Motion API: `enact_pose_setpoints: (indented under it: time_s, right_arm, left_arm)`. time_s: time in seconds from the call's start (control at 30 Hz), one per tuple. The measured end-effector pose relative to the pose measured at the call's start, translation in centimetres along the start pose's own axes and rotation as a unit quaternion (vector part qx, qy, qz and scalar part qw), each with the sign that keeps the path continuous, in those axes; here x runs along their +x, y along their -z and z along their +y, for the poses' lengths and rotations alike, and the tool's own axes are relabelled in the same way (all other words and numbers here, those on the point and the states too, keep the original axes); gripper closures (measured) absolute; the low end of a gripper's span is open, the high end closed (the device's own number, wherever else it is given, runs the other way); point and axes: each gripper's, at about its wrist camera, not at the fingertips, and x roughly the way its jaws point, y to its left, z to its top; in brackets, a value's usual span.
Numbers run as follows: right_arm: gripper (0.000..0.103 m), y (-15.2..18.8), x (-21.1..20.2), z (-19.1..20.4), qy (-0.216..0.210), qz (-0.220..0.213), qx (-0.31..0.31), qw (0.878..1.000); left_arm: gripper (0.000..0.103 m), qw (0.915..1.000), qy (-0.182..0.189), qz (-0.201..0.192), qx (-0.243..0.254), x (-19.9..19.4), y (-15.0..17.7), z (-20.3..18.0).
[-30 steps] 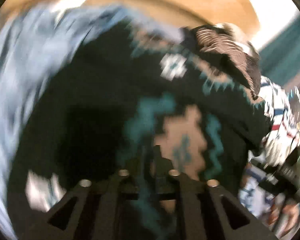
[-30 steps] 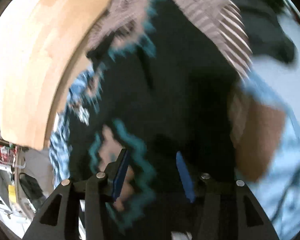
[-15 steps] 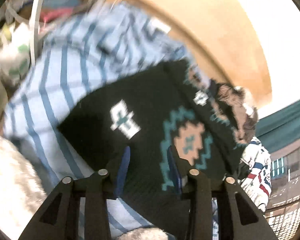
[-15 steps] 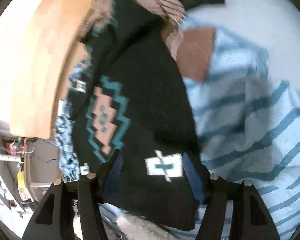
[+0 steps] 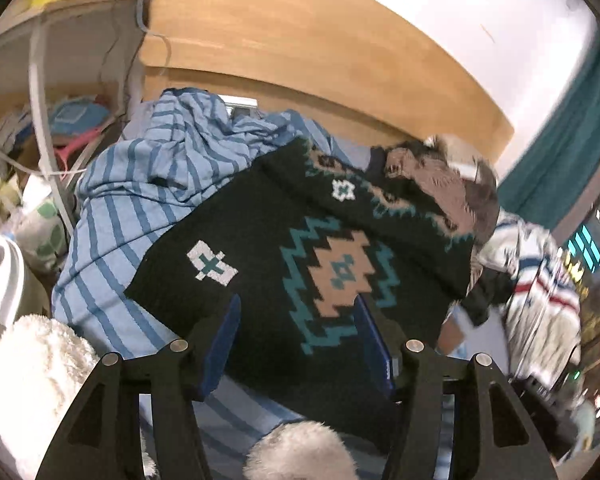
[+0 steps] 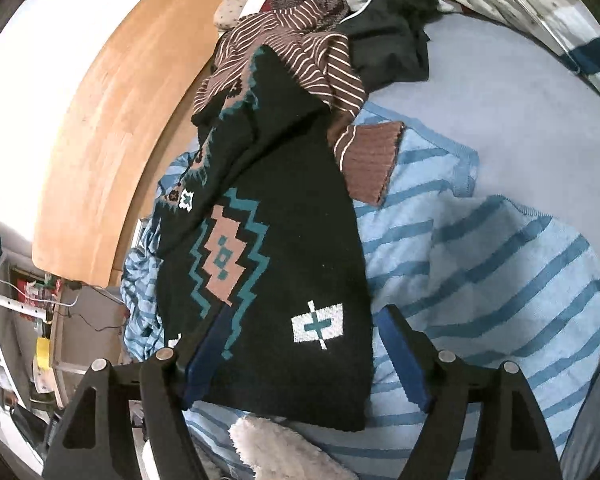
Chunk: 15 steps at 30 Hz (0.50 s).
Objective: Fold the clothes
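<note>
2 tongs, left tongs [image 5: 298,344] and right tongs [image 6: 306,354], have just opened wide and hold nothing; the black patterned sweater [image 5: 300,264] lies released on the striped garment [image 6: 480,264], so this fold seems finished.

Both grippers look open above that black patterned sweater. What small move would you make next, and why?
Probably bring the left gripper down to the black sweater's near edge. Both it and the right gripper have just been opening and hold nothing, and the sweater lies in a long strip over the blue striped garment.

One black sweater [image 6: 284,208], one striped (blue) sweater [image 6: 480,264].
</note>
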Motion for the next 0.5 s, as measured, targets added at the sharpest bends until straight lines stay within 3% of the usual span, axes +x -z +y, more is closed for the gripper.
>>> enact_pose_setpoints:
  time_s: [0.2, 0.3, 0.37, 0.43, 0.5]
  right_arm:
    - [0.024, 0.6, 1.9, 1.3, 0.004, 0.028, -0.03, 0.999]
    - [0.025, -0.2, 2.5, 2.8, 0.002, 0.026, -0.061, 0.998]
    - [0.027, -1.5, 3.4, 4.6, 0.004, 0.027, -0.087, 0.996]
    - [0.032, -3.1, 4.5, 6.8, 0.008, 0.029, -0.116, 0.993]
    - [0.05, -5.1, 6.2, 9.9, 0.011, 0.032, -0.15, 0.988]
  left_arm:
    - [0.043, 0.9992, 0.027, 0.027, -0.015, 2.4, 0.4, 0.8]
    - [0.043, 0.9983, 0.043, 0.031, -0.026, 4.0, -0.7, 1.4]
    - [0.043, 0.9989, 0.035, 0.031, -0.009, 5.6, -2.2, 1.1]
    - [0.043, 0.999, 0.034, 0.027, 0.01, 7.4, -3.8, 0.3]
    - [0.043, 0.9986, 0.038, 0.033, 0.018, 9.8, -5.9, -0.1]
